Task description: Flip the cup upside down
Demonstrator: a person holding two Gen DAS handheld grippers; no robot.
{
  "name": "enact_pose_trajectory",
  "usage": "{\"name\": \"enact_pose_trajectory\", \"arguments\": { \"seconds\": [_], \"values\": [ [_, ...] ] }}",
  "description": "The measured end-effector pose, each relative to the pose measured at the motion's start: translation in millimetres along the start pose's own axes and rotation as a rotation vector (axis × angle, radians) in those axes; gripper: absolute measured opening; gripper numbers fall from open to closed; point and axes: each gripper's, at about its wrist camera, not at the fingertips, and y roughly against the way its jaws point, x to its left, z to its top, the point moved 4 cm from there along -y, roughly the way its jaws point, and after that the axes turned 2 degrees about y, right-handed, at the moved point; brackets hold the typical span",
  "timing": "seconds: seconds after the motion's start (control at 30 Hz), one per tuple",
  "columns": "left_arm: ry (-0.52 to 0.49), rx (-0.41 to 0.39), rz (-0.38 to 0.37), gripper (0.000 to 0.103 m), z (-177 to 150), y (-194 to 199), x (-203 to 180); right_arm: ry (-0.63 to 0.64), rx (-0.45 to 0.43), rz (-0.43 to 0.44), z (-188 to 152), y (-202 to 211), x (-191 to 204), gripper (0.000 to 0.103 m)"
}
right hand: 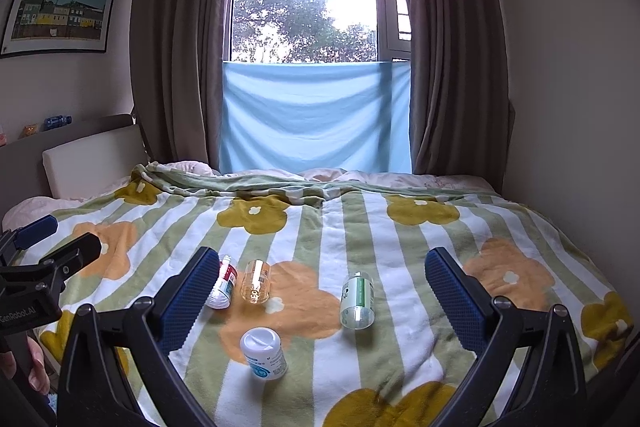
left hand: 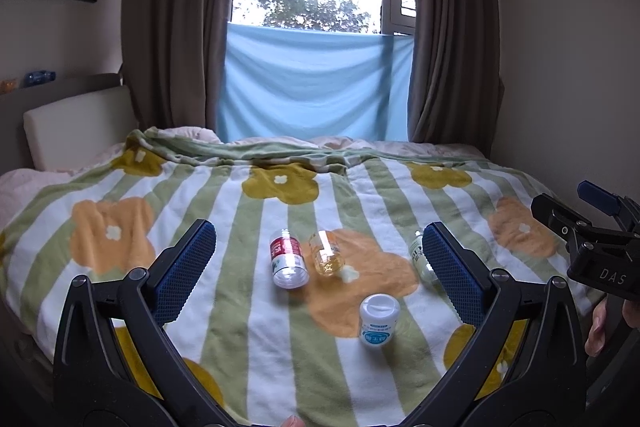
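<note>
A small clear glass cup appears to lie on its side on an orange flower of the striped blanket. My left gripper hovers above the near part of the bed, open and holding nothing, with the cup straight ahead between its blue pads. My right gripper is likewise open with nothing in it; the cup sits ahead of its left finger. Each gripper shows at the edge of the other's view, the right gripper at the right and the left gripper at the left.
A red-labelled bottle lies just left of the cup. A green-labelled bottle lies to the right. A white jar stands nearer. A headboard cushion is far left, with curtains and a window behind the bed.
</note>
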Motion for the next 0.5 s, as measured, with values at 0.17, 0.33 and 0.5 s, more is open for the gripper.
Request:
{"name": "enact_pose_trajectory", "arguments": {
  "seconds": [0.17,0.33,0.5],
  "values": [
    [-0.002,-0.002,0.008,0.103,0.2,0.0,1.2,-0.004,-0.001,-0.011,1.0,1.4,-1.1,0.103],
    [-0.019,-0.007,0.039,0.103,0.3,0.6,-1.0,-0.007,-0.001,-0.014,1.5,1.8,-1.8,0.103],
    [-0.022,-0.019,0.042,0.103,2.0,3.5,-4.1,-0.006,-0.003,-0.017,2.2,1.8,-1.5,0.103]
  ]
}}
